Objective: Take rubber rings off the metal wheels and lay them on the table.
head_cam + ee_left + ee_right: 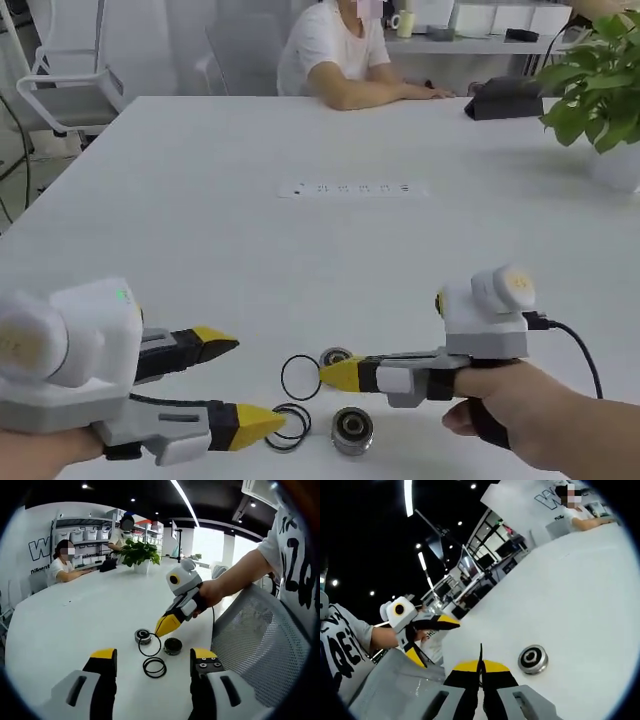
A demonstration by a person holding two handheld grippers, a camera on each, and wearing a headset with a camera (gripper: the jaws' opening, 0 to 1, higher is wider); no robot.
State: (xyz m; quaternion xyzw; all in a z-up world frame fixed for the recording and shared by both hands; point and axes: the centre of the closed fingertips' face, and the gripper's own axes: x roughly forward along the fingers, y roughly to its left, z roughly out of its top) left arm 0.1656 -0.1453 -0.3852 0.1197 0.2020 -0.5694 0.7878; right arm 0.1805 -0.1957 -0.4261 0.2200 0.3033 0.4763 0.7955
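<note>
Right tongs (340, 373) tight on rubber ring (283, 378), near table (75, 620) edge

Head view: high behind both grippers, looking forward and down across a broad white table (300, 230). Left gripper view: low and close over the table, facing the yellow-tipped right gripper (162, 627) (325, 375). Right gripper view: low, rolled sideways, facing back at the yellow-tipped left gripper (440, 644) (259, 382). All three share one small silver metal wheel (335, 357) (142, 636) (533, 659). The head and left gripper views also share a thin black rubber ring (282, 378) (150, 656).
</note>
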